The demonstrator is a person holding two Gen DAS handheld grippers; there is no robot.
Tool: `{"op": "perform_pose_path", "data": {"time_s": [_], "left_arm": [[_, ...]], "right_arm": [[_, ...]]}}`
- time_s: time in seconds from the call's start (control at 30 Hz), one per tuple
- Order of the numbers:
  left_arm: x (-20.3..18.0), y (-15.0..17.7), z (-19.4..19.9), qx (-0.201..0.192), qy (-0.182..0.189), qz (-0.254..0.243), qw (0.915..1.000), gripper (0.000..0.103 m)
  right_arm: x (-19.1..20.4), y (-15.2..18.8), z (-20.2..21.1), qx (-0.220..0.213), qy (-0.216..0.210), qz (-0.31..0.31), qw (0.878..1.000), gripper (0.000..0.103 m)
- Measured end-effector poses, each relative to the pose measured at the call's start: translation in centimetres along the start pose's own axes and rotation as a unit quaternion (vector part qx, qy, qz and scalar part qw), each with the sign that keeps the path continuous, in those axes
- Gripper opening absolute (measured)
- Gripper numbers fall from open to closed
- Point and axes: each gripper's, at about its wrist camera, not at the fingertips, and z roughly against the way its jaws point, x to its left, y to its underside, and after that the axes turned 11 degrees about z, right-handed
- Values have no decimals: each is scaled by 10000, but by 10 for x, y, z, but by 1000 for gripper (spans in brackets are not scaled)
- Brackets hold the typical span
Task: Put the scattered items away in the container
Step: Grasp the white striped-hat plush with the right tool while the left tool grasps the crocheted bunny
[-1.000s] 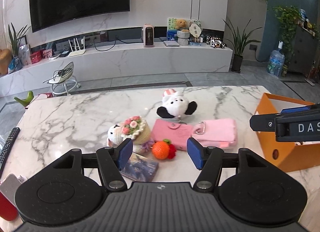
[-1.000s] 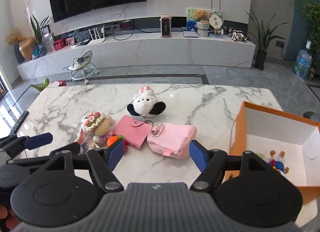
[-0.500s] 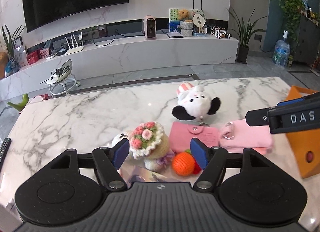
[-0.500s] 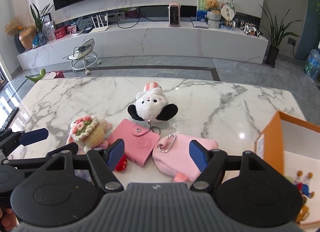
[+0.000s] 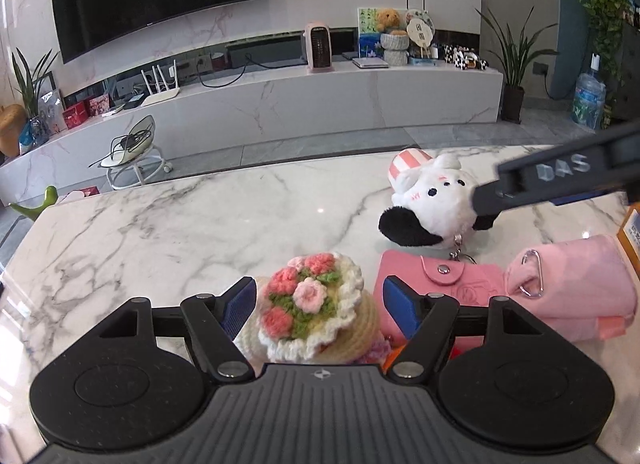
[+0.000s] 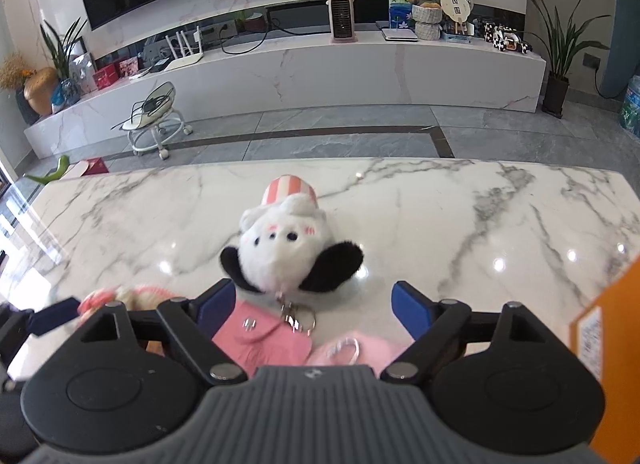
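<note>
Pick-up step: left tongs (image 5: 316,300) gaping wide around the bouquet (image 5: 310,306); right tongs (image 6: 312,302) gaping wide, nearing the plush (image 6: 286,252). Next: closing.

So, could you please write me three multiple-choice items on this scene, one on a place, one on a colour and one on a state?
1. What sits between the left claw fingers?
A. the crochet flower bouquet
B. the plush toy
C. the pink pouch

2. What colour is the box at the table's right edge?
A. green
B. orange
C. white

3. How does the right claw stand?
A. shut on the pink card wallet
B. shut on the pouch
C. open, holding nothing

Answers: 1 A, the bouquet fills the gap between the blue pads. 2 B, its wall shows orange. 3 C, its pads stand wide apart above the wallet.
</note>
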Motion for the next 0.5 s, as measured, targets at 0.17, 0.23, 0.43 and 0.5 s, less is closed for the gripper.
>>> {"op": "perform_pose_path", "data": {"time_s": [0.17,0.23,0.43,0.5], "left_arm": [[-6,6,-11,-97,-103,-300,9994,83],[-10,8,-14,-160,-153,-472,9986,83],[-10,2,-23,-271,-114,-453,9985,77],[-10,0,-26,-286,-72,-414,9987,76]], "right_arm": [[0,-7,-28,-143,-129,18,9998,91],[2,-10,-38,-157,-134,61,9998,92],[8,-14,-65,-80,-139,202,9997,92],[9,-14,-70,-71,-119,249,9996,94]]}}
